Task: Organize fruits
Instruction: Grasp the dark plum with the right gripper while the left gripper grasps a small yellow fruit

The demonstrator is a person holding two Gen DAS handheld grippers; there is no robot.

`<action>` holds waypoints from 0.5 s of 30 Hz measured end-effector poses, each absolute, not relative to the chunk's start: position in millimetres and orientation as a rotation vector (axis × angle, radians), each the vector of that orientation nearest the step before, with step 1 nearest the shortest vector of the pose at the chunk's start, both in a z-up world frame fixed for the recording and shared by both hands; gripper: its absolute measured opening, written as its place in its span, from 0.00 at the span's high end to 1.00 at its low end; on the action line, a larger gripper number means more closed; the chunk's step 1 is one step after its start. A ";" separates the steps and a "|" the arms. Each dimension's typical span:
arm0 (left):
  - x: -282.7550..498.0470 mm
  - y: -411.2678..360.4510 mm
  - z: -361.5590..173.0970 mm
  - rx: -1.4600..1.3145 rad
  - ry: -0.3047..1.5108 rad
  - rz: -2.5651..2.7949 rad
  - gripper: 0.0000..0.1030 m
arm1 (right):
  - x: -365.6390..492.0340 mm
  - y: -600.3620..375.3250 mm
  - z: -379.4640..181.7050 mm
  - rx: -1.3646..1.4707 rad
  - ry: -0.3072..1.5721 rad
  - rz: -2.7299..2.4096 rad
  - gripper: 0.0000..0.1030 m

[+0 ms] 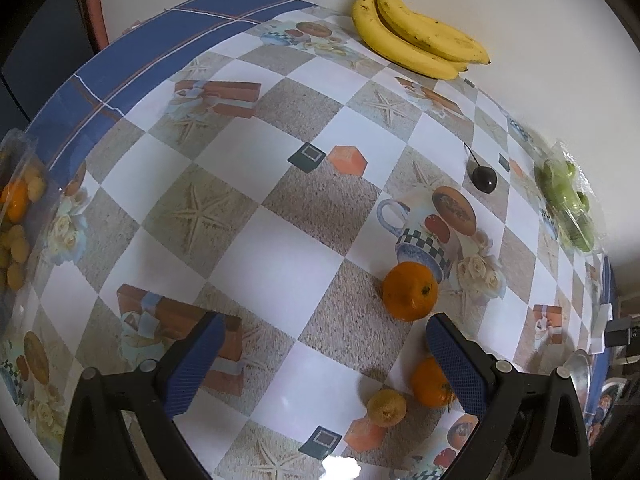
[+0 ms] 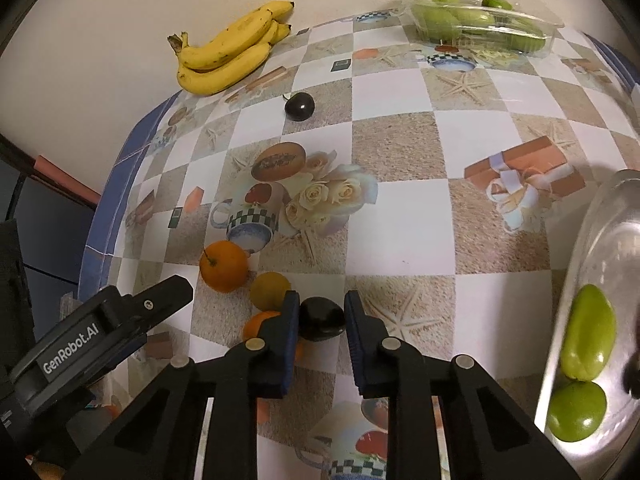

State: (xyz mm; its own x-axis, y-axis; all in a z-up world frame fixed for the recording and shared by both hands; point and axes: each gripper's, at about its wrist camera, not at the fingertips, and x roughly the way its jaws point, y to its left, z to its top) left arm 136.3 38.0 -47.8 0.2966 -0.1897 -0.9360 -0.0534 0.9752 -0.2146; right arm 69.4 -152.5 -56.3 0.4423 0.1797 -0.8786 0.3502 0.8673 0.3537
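Observation:
My right gripper (image 2: pixel 322 299) is shut on a dark, glossy round fruit (image 2: pixel 321 320), with both blue pads against its sides just above the tablecloth. Left of it lie a small yellow fruit (image 2: pixel 270 290) and two oranges (image 2: pixel 223 266) (image 2: pixel 256 324). My left gripper (image 1: pixel 325 322) hangs open over the cloth with nothing between its fingers. An orange (image 1: pixel 409 291) lies just beyond its right finger, and another orange (image 1: pixel 430 384) and the yellow fruit (image 1: pixel 387 407) lie beside that finger. A second dark fruit with a stem (image 2: pixel 299 107) sits farther back.
Bananas (image 2: pixel 228 52) lie at the table's far edge by the wall. A clear tub of green fruits (image 2: pixel 480 20) stands at the back right. A glass bowl (image 2: pixel 580 240) on the right holds two green fruits (image 2: pixel 588 332). A clear tub (image 1: pixel 16 208) of orange and yellow fruits sits far left.

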 end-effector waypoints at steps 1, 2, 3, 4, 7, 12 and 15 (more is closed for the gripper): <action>134.4 38.4 -47.0 -0.221 1.271 -0.094 0.01 | 67.5 -153.2 -54.6 0.540 1.120 -0.112 0.77; 133.0 38.1 -46.8 -0.221 1.273 -0.097 0.01 | 65.5 -153.9 -53.2 0.543 1.119 -0.112 0.77; 132.3 37.5 -47.1 -0.223 1.276 -0.101 0.01 | 63.1 -154.4 -52.0 0.545 1.119 -0.111 0.77; 130.9 37.0 -47.6 -0.227 1.281 -0.108 0.01 | 61.5 -154.6 -51.3 0.543 1.121 -0.112 0.77; 125.9 35.1 -49.5 -0.240 1.302 -0.131 0.02 | 53.4 -156.9 -50.0 0.540 1.126 -0.122 0.77; 118.0 31.4 -51.8 -0.249 1.331 -0.163 0.12 | 37.7 -163.1 -46.6 0.544 1.131 -0.142 0.77; 113.4 29.5 -54.5 -0.265 1.355 -0.182 0.19 | 29.4 -165.1 -45.7 0.537 1.136 -0.157 0.77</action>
